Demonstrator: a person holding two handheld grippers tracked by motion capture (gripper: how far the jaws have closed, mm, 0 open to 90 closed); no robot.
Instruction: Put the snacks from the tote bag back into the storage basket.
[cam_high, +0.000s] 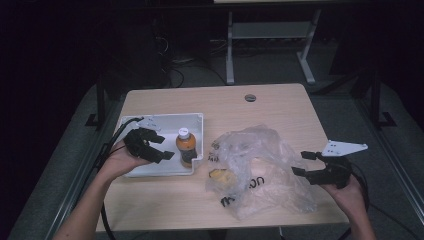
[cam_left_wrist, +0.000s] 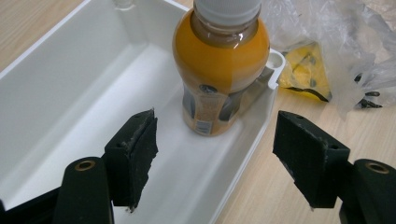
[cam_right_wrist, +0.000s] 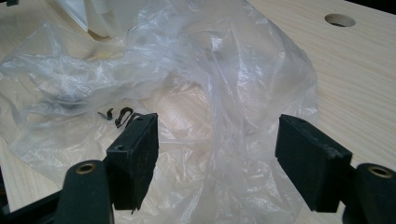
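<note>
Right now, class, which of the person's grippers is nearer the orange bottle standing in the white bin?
The left gripper. It hangs open over the white bin, just beside the orange bottle. The right gripper is across the table, open at the plastic bag's far edge.

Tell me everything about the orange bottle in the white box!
The bottle is clear plastic, full of orange drink, with a white cap and a dark-and-orange label low down. It stands upright at the right end of the white tray, close to its corner. The open left gripper points at it without touching.
</note>
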